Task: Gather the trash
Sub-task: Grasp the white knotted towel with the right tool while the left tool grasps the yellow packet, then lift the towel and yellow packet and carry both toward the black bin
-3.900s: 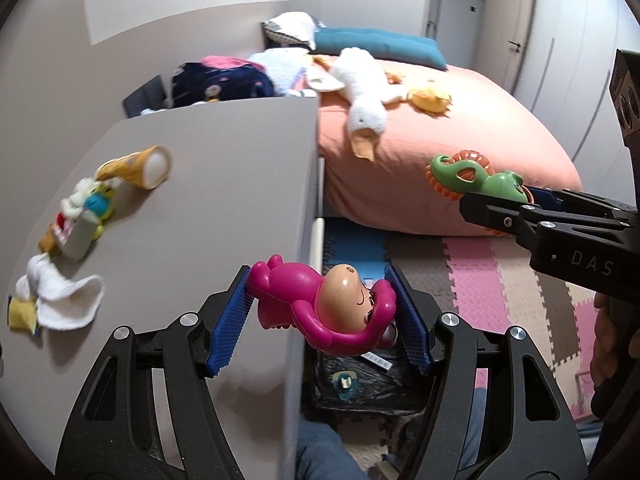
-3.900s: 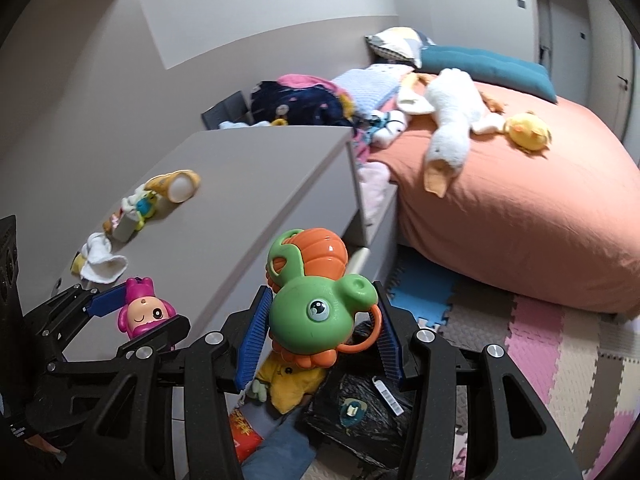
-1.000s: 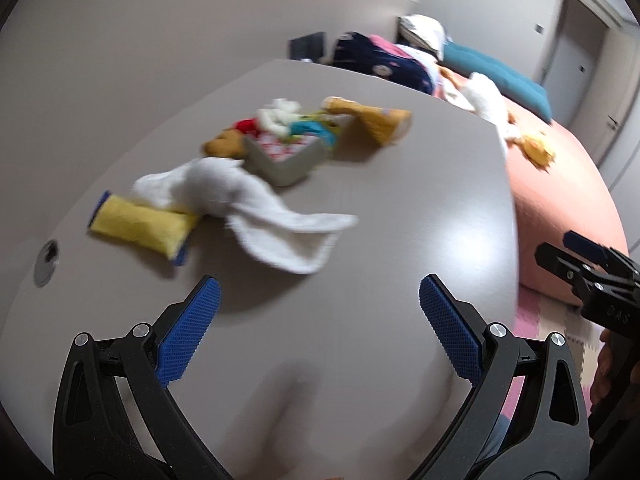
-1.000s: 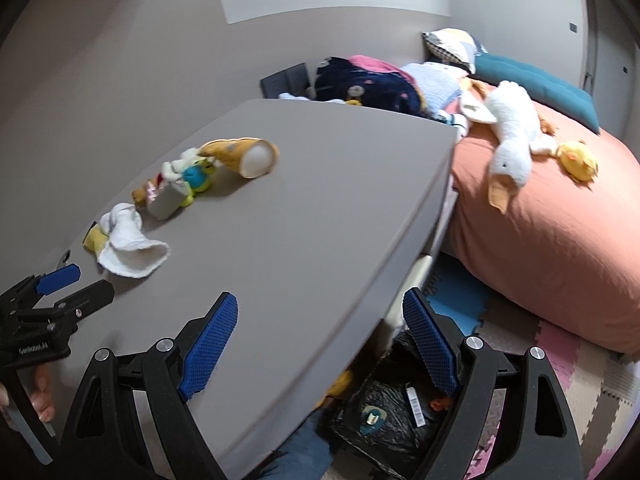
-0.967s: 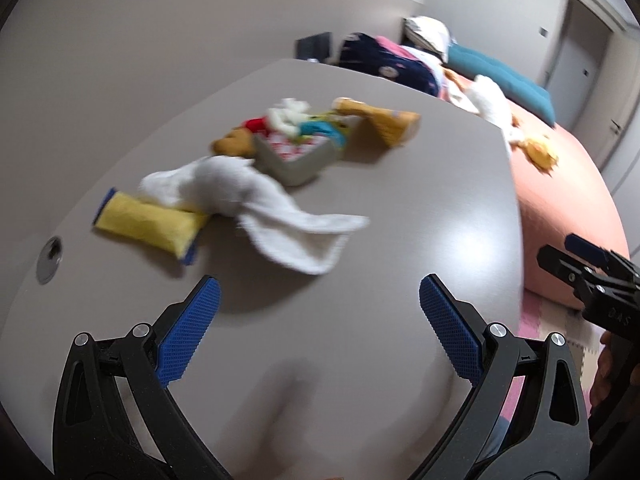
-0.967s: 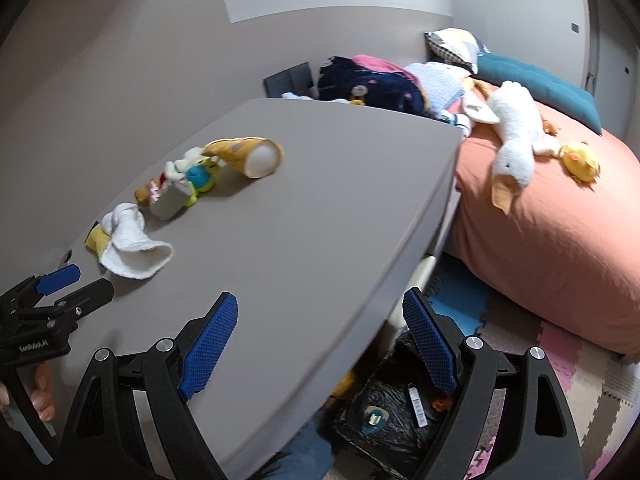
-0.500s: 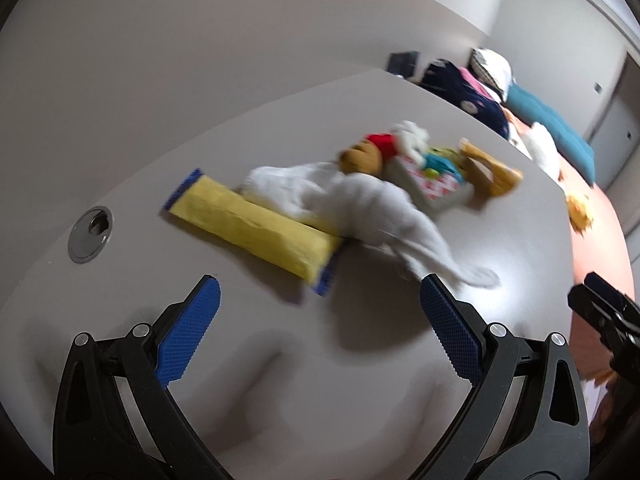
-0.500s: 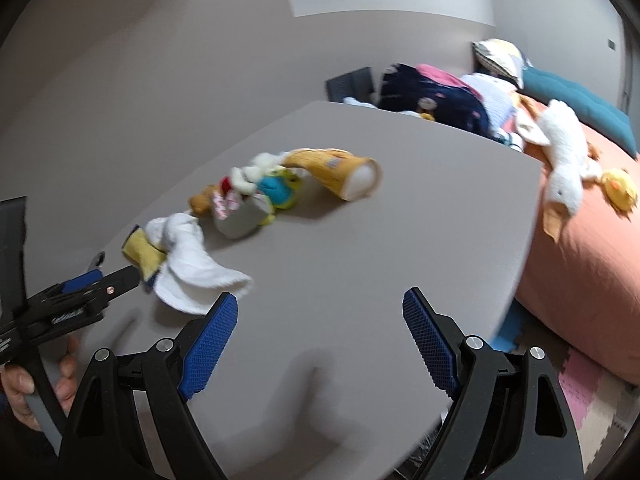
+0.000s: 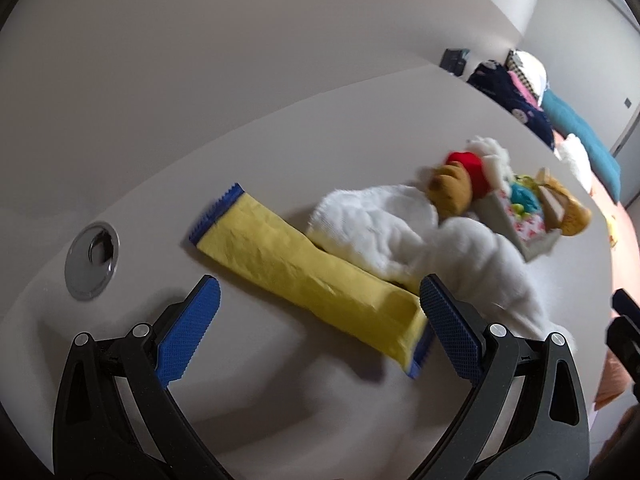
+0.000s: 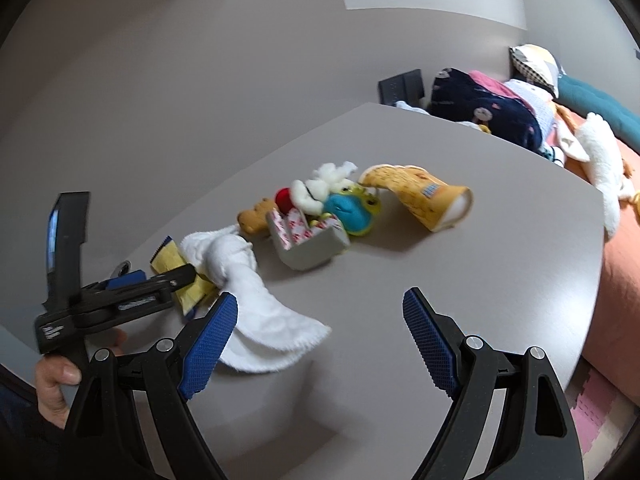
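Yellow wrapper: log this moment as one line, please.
left gripper: open, over yellow wrapper, no contact | right gripper: open, empty, by white cloth | table: toys, box, cup left

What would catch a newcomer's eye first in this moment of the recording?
A line of clutter on the grey table: a yellow wrapper with blue ends, partly under a white cloth, then small toys and an orange paper cup on its side. The left gripper, jaws open, hovers by the wrapper.
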Motion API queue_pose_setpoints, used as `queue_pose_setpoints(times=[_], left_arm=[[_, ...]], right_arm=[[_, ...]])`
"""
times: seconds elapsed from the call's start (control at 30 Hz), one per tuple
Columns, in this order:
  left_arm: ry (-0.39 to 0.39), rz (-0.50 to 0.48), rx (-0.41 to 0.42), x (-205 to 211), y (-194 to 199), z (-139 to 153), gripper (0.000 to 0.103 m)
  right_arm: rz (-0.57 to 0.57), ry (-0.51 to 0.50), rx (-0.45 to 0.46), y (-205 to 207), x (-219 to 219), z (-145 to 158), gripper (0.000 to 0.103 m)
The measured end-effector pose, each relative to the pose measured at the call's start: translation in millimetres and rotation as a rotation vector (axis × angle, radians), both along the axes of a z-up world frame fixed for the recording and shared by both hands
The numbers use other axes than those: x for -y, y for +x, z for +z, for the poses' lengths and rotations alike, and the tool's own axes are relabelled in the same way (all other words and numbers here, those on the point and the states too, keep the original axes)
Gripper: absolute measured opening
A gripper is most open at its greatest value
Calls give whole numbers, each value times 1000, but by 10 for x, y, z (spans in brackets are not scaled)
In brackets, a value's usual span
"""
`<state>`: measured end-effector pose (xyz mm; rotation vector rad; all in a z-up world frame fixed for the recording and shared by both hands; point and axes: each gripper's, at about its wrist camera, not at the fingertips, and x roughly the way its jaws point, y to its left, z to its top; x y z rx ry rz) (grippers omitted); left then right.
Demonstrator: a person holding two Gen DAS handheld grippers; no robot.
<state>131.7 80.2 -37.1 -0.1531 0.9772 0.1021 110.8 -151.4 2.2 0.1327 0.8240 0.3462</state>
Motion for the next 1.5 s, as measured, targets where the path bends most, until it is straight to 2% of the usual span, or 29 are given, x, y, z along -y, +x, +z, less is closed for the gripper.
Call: queue_pose_setpoints(times=[0.2,0.37,0.53,0.87,0.93,1.03,1.07,1.1,1.13,1.23,1.37,1.43,1.5], left_arm=[[16,0,-44,-114,61,-120,92],[82,24,-64,-192,24,-157,92],[83,30,-67,-304,-50,-153,92],[92,54,-42,-499,-172,-154,92],[94,49,-41,-500,-171,-149,91],[90,50,-24,-479,-140,-131,78],[96,36,-10,-466,-147,-117,67],[99,23,-4,-447,-141,-109,61],[99,18,-2,-425,-113,-108,59],[104,10,12,-411,-129,-103,49],[95,9,33,-395,-139,-94,31],[40,7,45,-422,-142,-78,27],[26,9,62,-429,-170,-26,26]], right_arm=[[51,0,0,81,-223,-1,85],[119,-28,4,112,-511,-22,85],[177,-91,1,195,-810,-112,73],[220,-140,-37,400,-1052,-310,65],[221,-154,-61,449,-1093,-396,55],[231,-178,-79,498,-1132,-503,50],[234,-192,-65,476,-1145,-522,48],[237,-205,-56,466,-1160,-530,43],[235,-209,-52,462,-1165,-538,33],[227,-208,-47,472,-1147,-545,25],[232,-171,-53,440,-1125,-541,22],[241,-114,-59,418,-1079,-519,21],[231,-77,-52,383,-1034,-463,21]])
